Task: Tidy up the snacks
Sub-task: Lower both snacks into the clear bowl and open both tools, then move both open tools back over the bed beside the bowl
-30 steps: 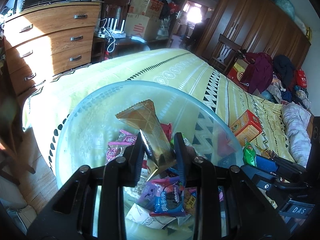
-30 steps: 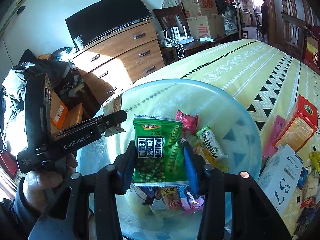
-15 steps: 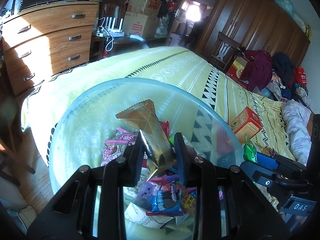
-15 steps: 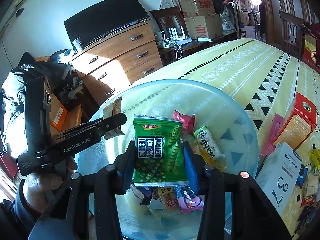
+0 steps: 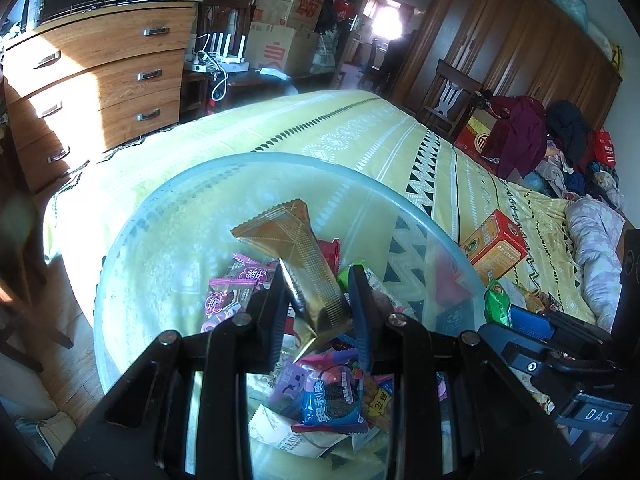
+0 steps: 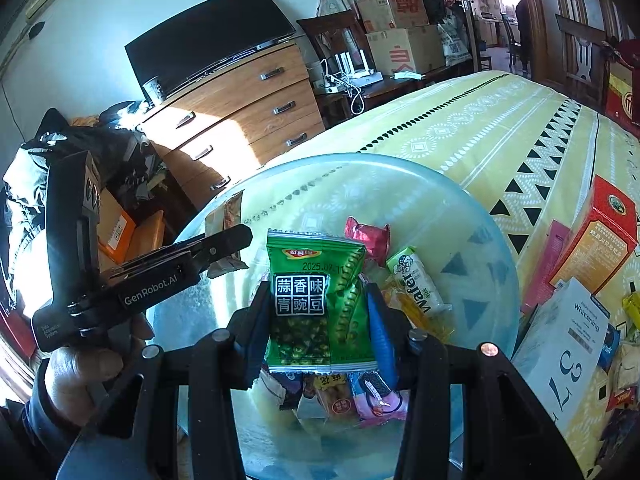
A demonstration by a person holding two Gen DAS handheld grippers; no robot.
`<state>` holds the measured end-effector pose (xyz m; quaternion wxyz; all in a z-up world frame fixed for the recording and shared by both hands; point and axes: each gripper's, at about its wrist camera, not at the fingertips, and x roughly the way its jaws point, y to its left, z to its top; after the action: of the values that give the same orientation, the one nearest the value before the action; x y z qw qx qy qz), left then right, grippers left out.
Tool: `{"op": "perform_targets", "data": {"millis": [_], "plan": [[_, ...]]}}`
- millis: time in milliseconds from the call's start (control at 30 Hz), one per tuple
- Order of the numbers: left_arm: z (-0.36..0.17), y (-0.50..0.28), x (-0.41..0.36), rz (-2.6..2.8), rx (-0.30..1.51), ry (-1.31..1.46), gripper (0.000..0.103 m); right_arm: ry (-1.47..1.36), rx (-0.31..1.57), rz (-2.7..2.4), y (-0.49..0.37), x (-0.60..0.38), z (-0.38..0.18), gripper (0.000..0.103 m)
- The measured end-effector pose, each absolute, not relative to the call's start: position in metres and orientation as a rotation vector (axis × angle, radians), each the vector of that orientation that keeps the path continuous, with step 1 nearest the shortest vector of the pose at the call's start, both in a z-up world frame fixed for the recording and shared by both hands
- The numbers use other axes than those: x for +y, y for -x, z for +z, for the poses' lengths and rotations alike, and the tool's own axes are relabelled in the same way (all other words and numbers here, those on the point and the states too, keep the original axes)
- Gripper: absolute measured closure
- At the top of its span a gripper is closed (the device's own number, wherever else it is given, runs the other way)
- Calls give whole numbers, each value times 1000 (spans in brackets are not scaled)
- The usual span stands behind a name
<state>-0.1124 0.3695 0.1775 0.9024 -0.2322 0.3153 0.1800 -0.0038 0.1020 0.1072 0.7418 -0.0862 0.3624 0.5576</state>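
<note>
Bed w/ yellow patterned cover point(image 5: 360, 136) carries clear bowl point(image 5: 448, 240), orange box point(image 5: 496, 246), white carton point(image 6: 564, 344).

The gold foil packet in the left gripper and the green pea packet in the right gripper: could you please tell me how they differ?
The gold foil packet is narrow, patterned and tilted; the green pea packet is wider, upright and printed with white characters. The left gripper pinches the gold one's lower end; the right gripper clamps the green one's sides. Both hang above the clear glass bowl.
</note>
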Motion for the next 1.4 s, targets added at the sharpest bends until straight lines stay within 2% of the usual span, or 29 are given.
{"op": "perform_targets", "data": {"millis": [333, 400, 467, 567, 833, 1233, 1400], "plan": [[175, 107, 364, 379, 685, 470, 70, 128, 826, 1221, -4, 93, 104, 51], [176, 107, 362, 387, 689, 465, 61, 120, 831, 1217, -5, 89, 104, 49], [177, 106, 359, 403, 689, 460, 43, 112, 828, 1216, -5, 83, 106, 42], [181, 108, 354, 435, 680, 440, 27, 96, 820, 1216, -2, 69, 109, 38], [191, 111, 318, 446, 675, 374, 24, 74, 812, 1100, 17, -27, 83, 35], [189, 98, 172, 195, 767, 165, 21, 52, 861, 729, 67, -258, 3, 35], [213, 99, 138, 146, 742, 128, 21, -28, 930, 662, 79, -317, -25, 35]]}}
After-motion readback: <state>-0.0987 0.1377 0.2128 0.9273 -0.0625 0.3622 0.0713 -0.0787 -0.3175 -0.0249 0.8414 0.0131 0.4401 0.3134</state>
